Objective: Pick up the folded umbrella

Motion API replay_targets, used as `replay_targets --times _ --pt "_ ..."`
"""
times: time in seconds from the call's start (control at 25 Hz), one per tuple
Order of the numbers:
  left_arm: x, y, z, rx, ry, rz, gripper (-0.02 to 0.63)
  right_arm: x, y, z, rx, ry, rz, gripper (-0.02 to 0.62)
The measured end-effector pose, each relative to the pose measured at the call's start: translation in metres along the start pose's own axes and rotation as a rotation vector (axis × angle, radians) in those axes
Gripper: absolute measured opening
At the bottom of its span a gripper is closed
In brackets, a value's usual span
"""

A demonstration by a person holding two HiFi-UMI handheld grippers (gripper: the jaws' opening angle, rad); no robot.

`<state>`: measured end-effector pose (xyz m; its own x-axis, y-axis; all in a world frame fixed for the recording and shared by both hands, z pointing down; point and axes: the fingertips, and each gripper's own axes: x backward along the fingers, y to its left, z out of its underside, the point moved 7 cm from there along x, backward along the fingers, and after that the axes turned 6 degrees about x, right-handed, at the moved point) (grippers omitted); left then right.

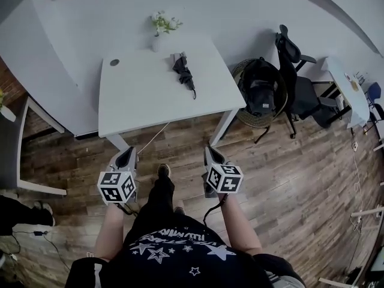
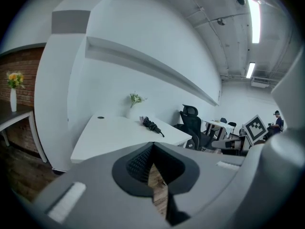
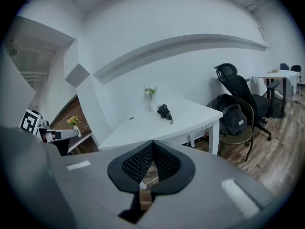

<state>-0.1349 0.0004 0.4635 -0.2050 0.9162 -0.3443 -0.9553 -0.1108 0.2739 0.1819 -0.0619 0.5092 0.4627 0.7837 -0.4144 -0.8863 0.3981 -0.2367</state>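
A black folded umbrella lies on the far part of a white table, its wrist strap trailing toward me. The same umbrella shows small and distant in the left gripper view, and the umbrella sits mid-table in the right gripper view. My left gripper and right gripper hover over the wooden floor short of the table's near edge, well away from the umbrella. Both have their jaws closed together with nothing between them.
A small vase with green sprigs stands at the table's back edge, just left of the umbrella. A round wicker chair holding a black backpack and a black office chair stand right of the table. A cable runs under the table.
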Motion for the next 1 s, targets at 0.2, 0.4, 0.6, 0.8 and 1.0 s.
replay_targets --times 0.2,0.4,0.6,0.8,1.0 --pt "-0.033 -0.001 -0.008 0.009 0.0 0.027 0.003 -0.02 -0.016 -0.019 0.007 -0.011 0.021 0.018" --pt "-0.078 0.007 -0.018 0.006 0.007 0.05 0.003 -0.055 -0.031 -0.039 0.017 -0.015 0.043 0.018" --pt "-0.134 0.026 -0.039 0.006 0.006 0.064 0.003 -0.105 -0.047 -0.068 0.026 -0.018 0.059 0.018" --pt "-0.192 0.045 -0.059 0.006 0.03 0.081 0.003 -0.155 -0.056 -0.095 0.024 -0.018 0.064 0.018" --pt "-0.25 0.059 -0.084 -0.004 0.065 0.109 0.003 -0.205 -0.067 -0.123 0.012 -0.009 0.07 0.026"
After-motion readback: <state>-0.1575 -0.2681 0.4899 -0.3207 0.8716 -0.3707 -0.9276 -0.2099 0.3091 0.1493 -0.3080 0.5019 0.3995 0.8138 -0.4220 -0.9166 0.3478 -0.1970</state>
